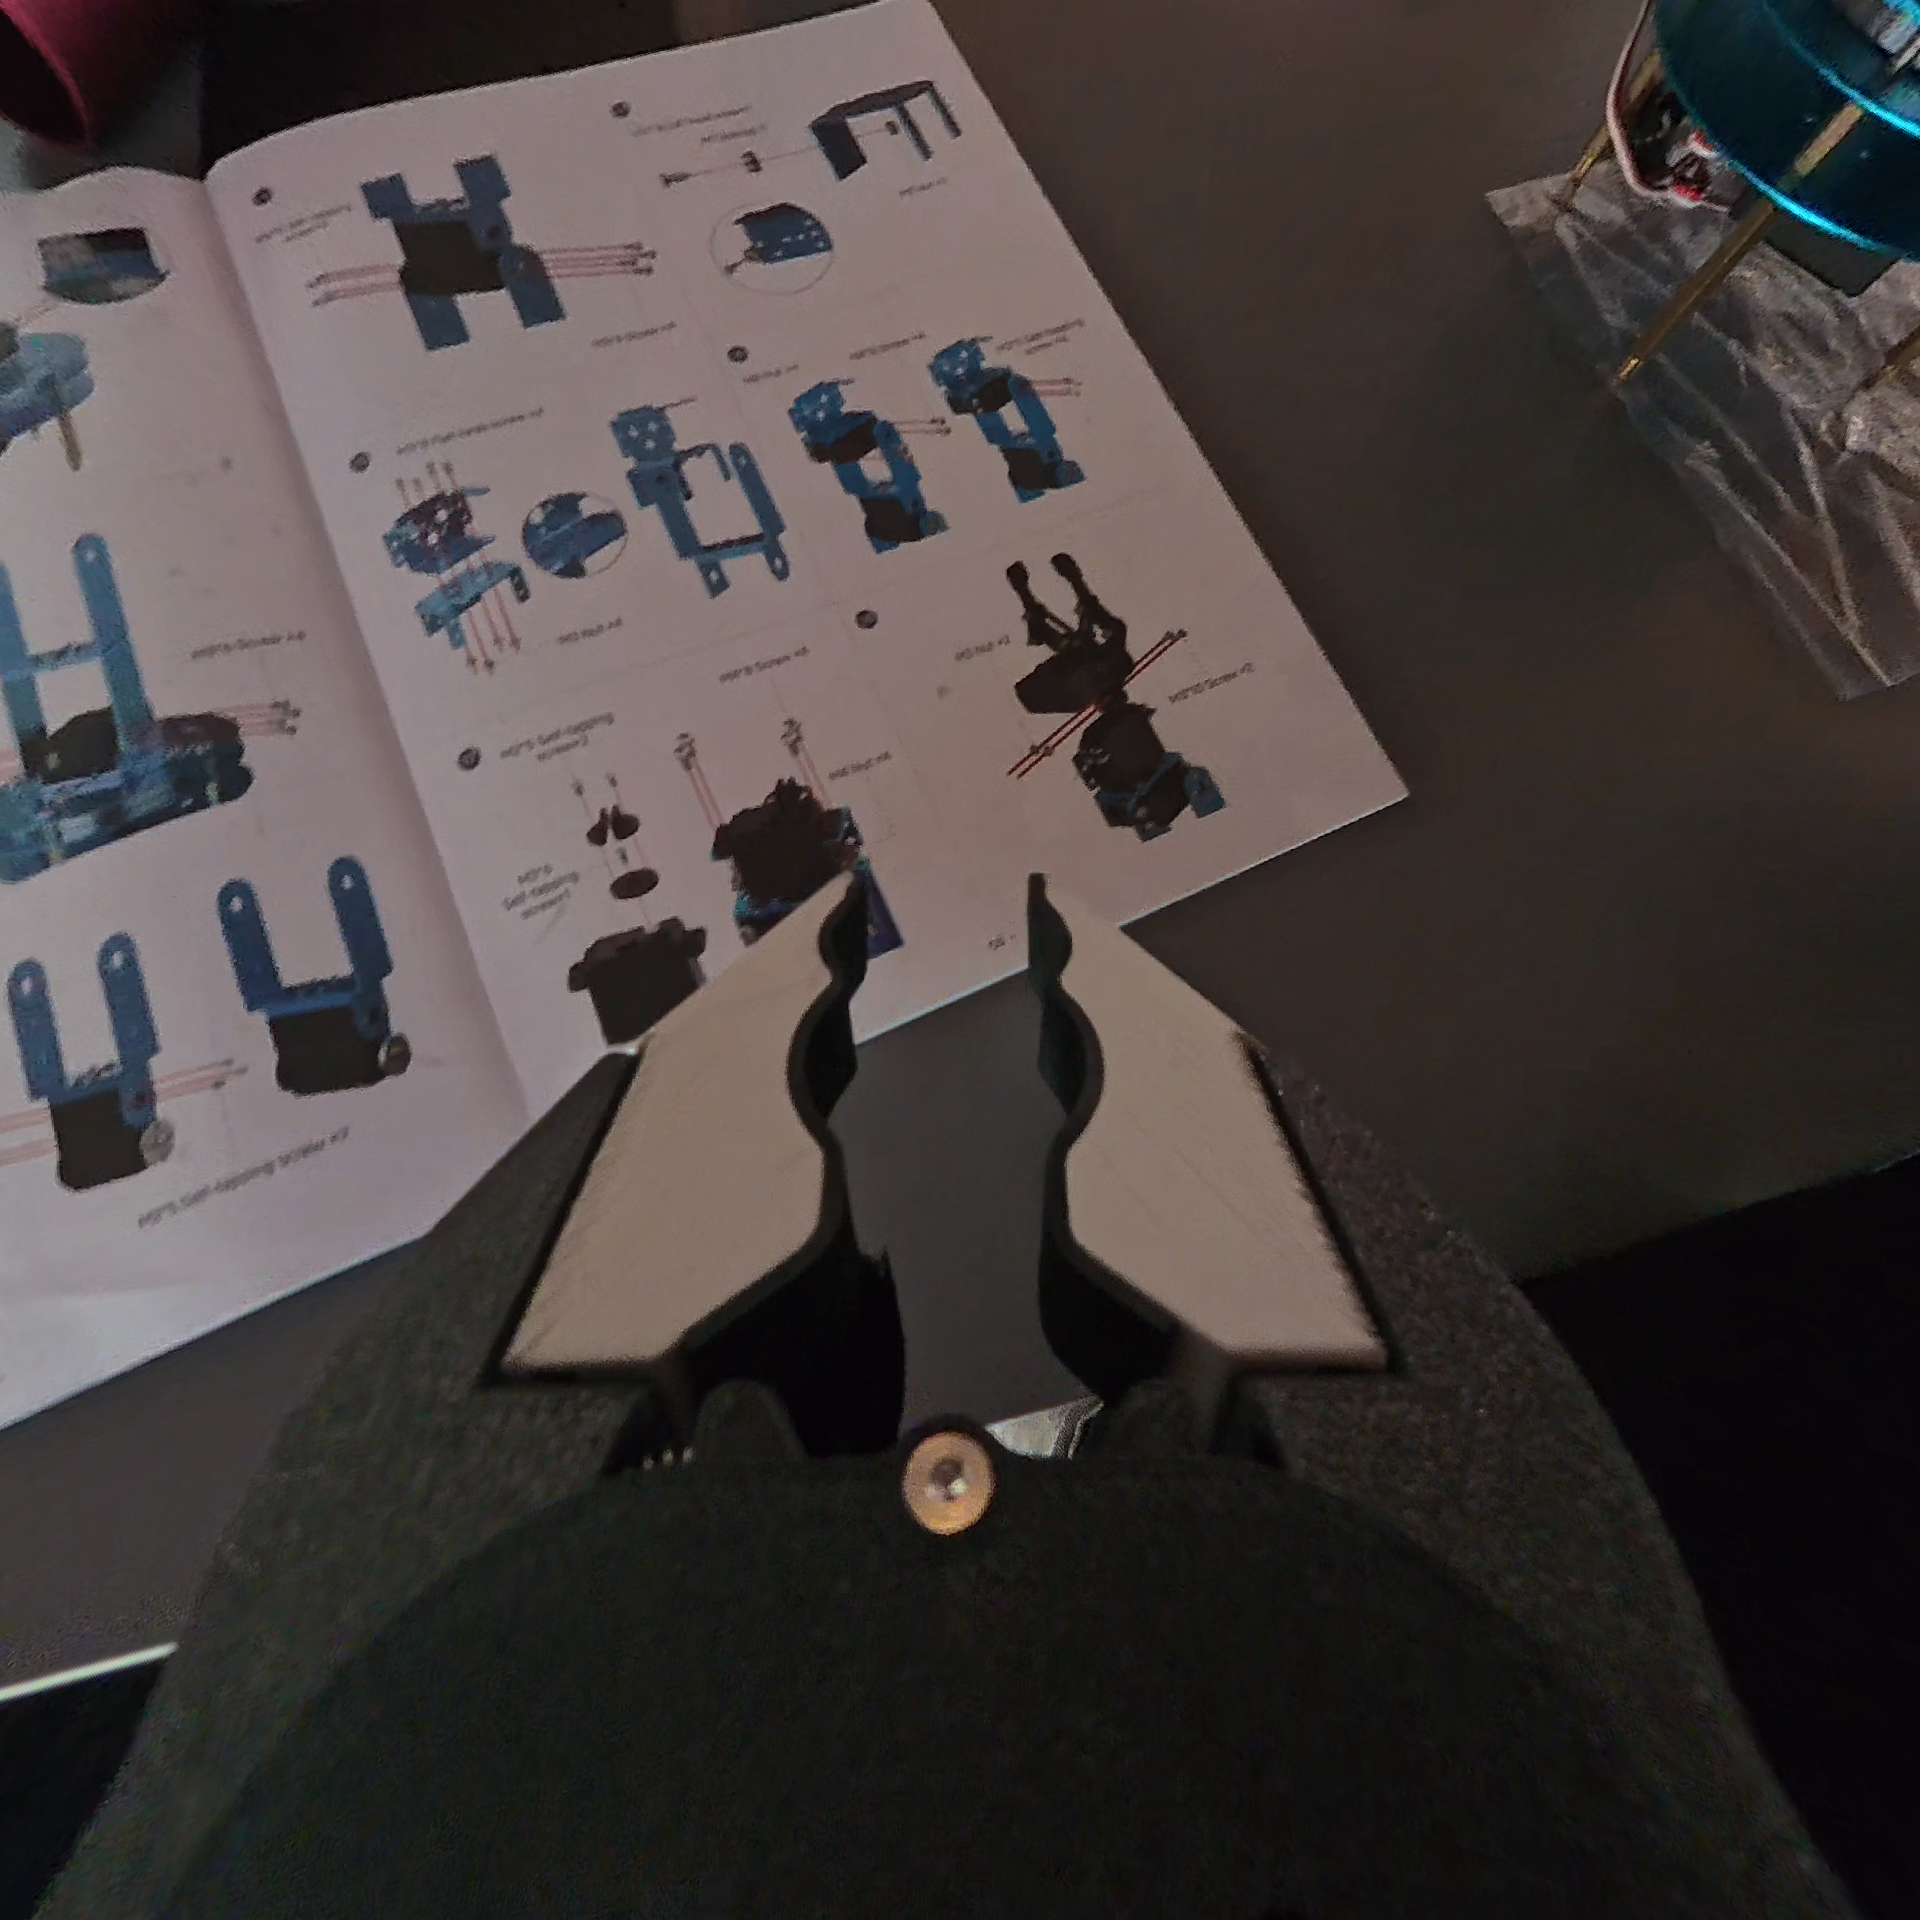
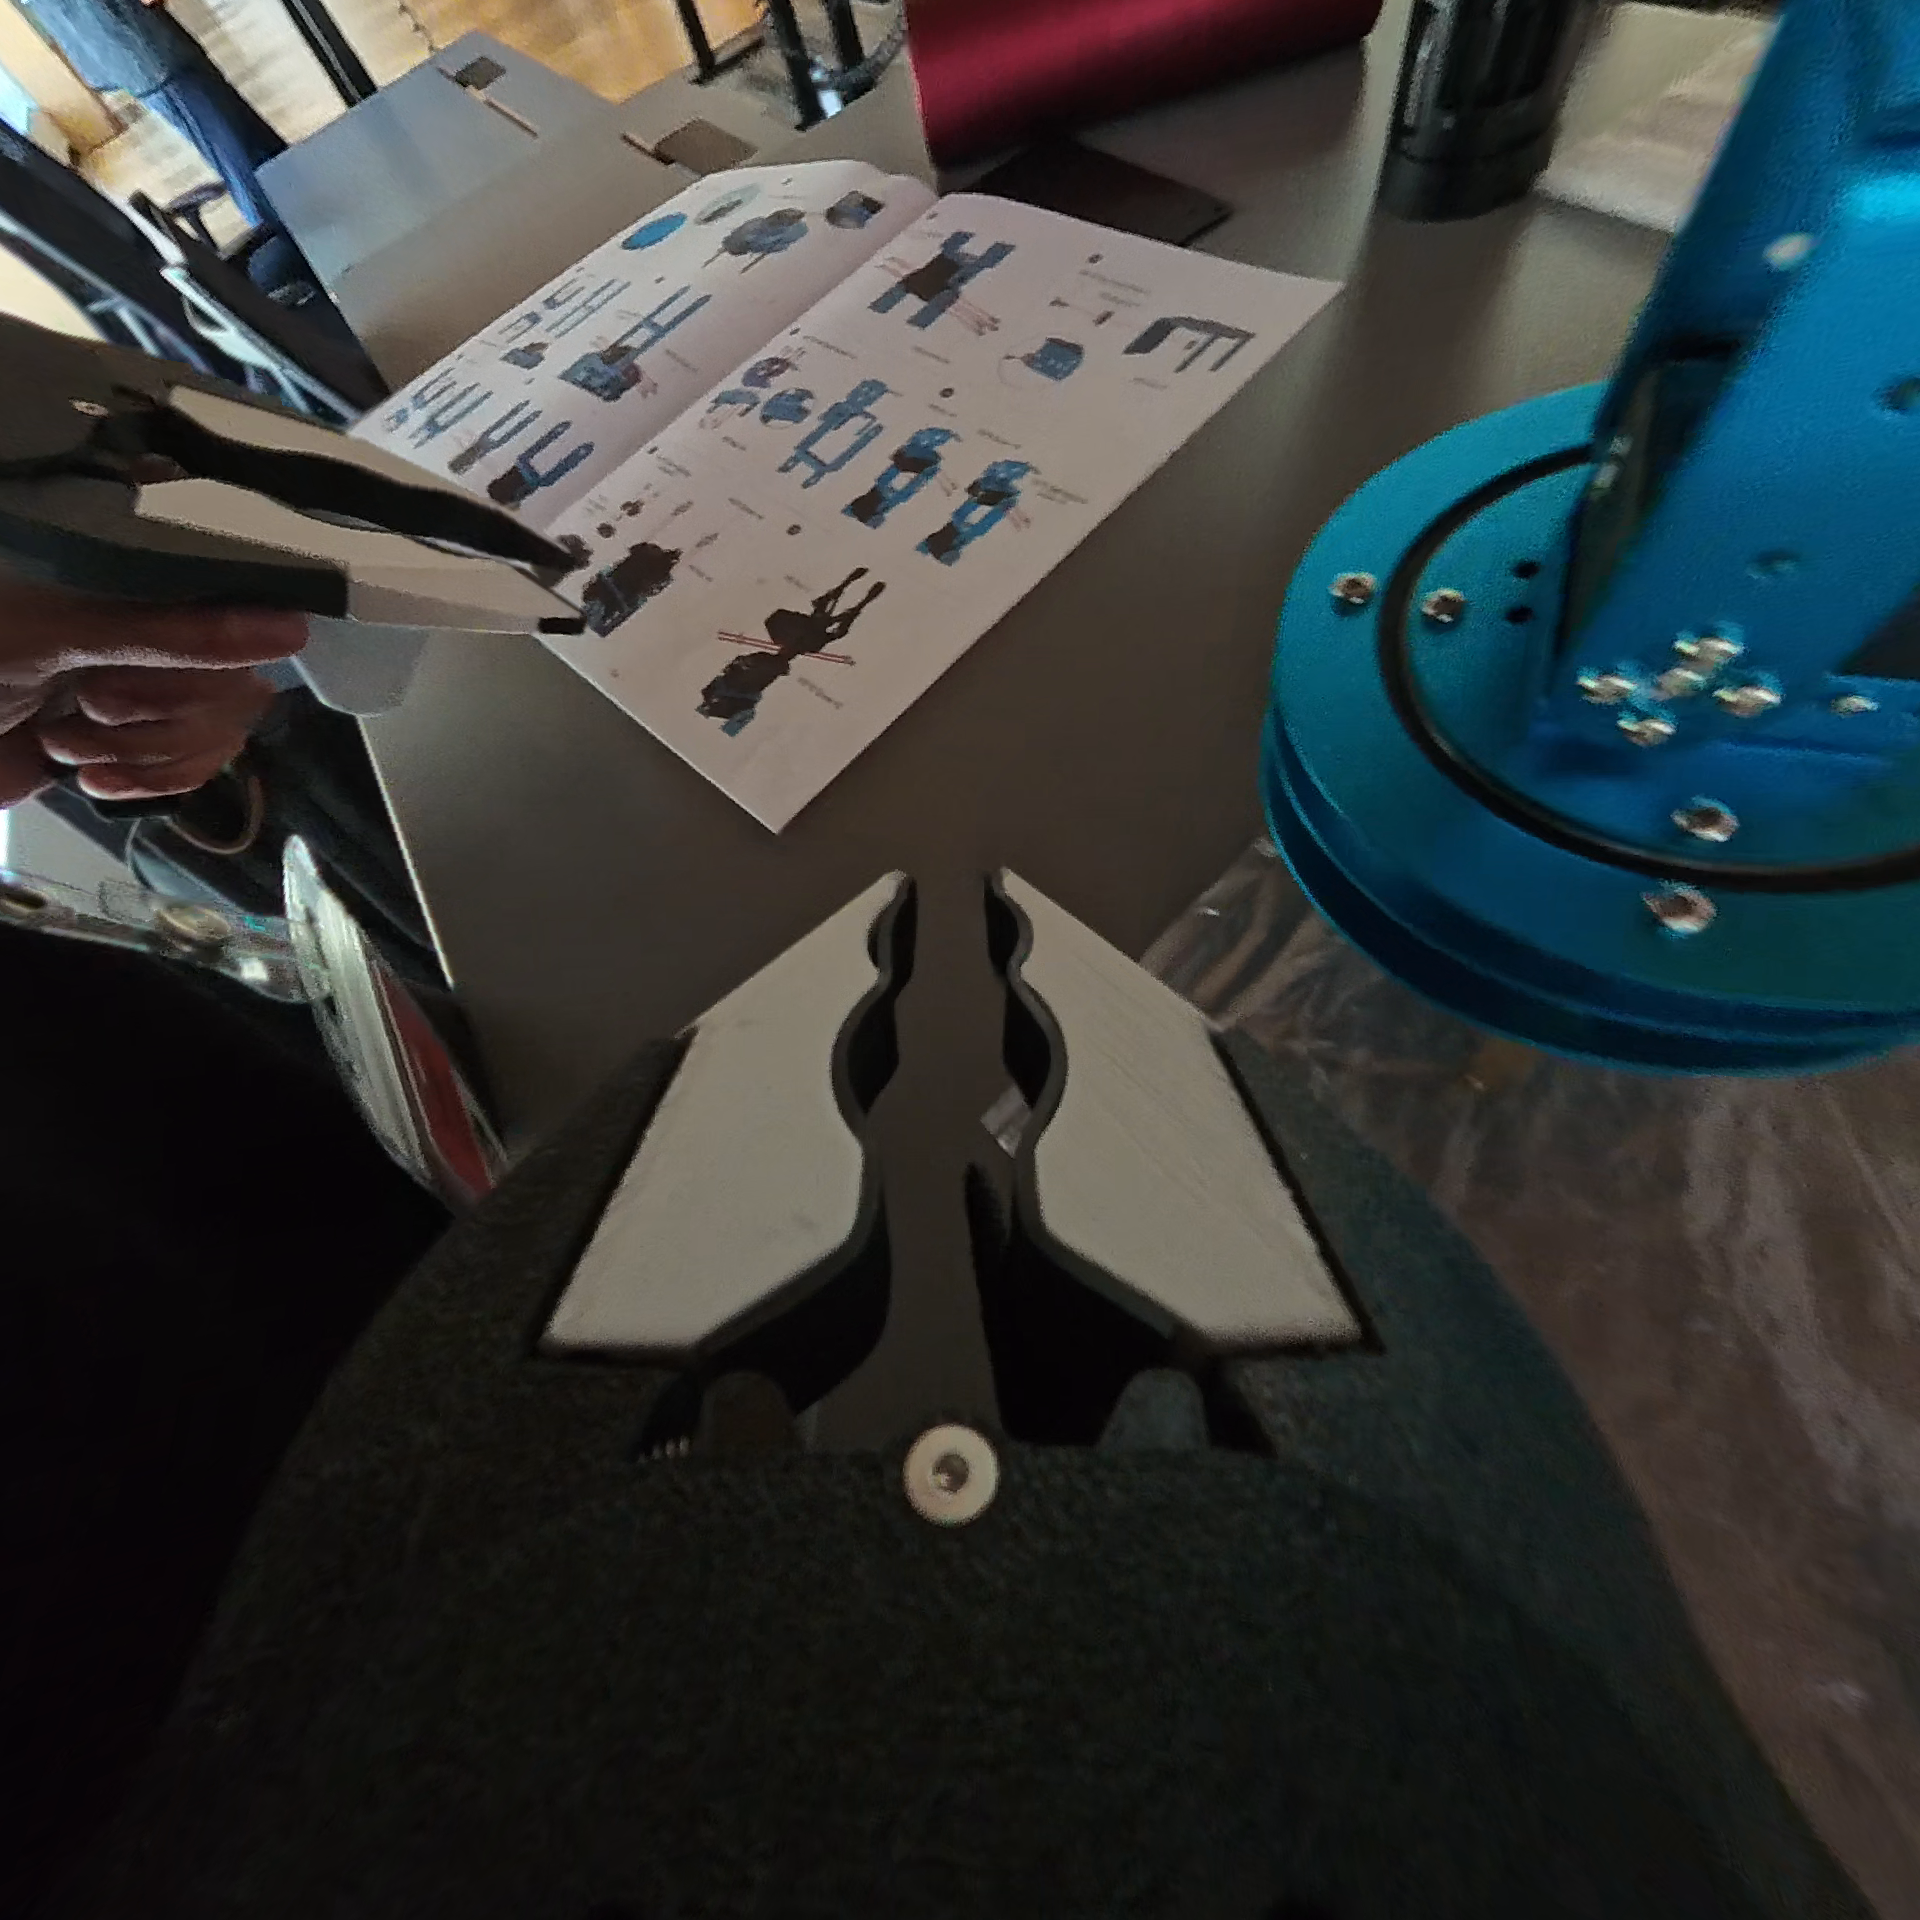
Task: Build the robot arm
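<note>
1. The left gripper (image 1: pixel 943 894) hangs over the grey surface (image 1: pixel 1455 644) with its nose tipped downward, its fingers (image 1: pixel 727 1122) parted and empty. In the right wrist view it comes in from the left edge, roughly level, with its tips (image 2: pixel 556 592) over the near edge of the booklet (image 2: pixel 831 499).
2. Just ahead of the left fingertips lies the near corner of the open booklet (image 1: pixel 582 582), flat on the surface and spreading forward and left of the fingers (its pages show blue and black assembly drawings).
3. A hand (image 2: pixel 125 707) grips the left gripper's handle from below, fingers curled around it, at the left edge of the right wrist view.
4. The right gripper (image 2: pixel 951 894) points forward and downward over the surface (image 2: pixel 1039 748), its fingers (image 2: pixel 748 1174) a narrow gap apart and holding nothing.
5. Ahead and right of the right fingertips stands a blue round metal base (image 2: pixel 1455 831) with a blue bracket (image 2: pixel 1766 364) rising from it (several silver screws dot both parts).
6. That base rests over a crinkled clear plastic sheet (image 2: pixel 1558 1247), which runs along the right of the right fingers; in the left wrist view the same sheet (image 1: pixel 1714 468) and the base's rim (image 1: pixel 1787 114) on brass legs sit far ahead and right.
7. A dark red object (image 2: pixel 1091 73) stands beyond the booklet, well ahead of the right fingers.
</note>
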A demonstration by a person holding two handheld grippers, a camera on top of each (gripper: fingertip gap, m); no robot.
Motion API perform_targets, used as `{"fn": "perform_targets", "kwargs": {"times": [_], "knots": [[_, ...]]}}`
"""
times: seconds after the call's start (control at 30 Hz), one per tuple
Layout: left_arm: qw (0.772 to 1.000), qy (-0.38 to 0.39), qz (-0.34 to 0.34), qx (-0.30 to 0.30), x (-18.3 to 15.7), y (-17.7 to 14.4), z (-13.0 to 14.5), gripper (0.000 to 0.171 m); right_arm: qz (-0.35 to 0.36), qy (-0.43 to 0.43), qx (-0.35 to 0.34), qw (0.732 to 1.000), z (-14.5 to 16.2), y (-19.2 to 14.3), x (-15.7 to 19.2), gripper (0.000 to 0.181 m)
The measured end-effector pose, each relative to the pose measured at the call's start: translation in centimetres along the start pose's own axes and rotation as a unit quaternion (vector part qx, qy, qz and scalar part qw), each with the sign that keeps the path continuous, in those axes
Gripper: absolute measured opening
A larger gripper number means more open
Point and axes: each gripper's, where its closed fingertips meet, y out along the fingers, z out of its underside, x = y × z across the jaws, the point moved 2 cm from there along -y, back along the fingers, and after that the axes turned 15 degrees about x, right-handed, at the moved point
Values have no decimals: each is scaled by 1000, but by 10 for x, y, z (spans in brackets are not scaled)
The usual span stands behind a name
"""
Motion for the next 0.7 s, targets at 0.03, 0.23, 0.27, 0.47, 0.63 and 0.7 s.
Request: {"fn": "perform_targets", "kwargs": {"times": [0.03,0.23,0.27,0.47,0.63,0.7], "knots": [[1000,8,2,0,-3,1,-3,30,6,6,-3,1000,2,-4,-4,13],[998,61,3,-5,-23,7,-29,30,37,32,-23,999,13,-26,-26,13],[998,69,4,-5,-27,8,-32,30,42,36,-27,998,15,-29,-29,13],[993,116,6,-9,-48,15,-53,29,70,59,-46,995,25,-50,-47,13],[991,133,3,-22,-56,14,-65,28,83,71,-51,993,34,-62,-57,13],[991,133,6,-15,-58,15,-64,28,87,73,-56,992,36,-66,-61,13]]}}
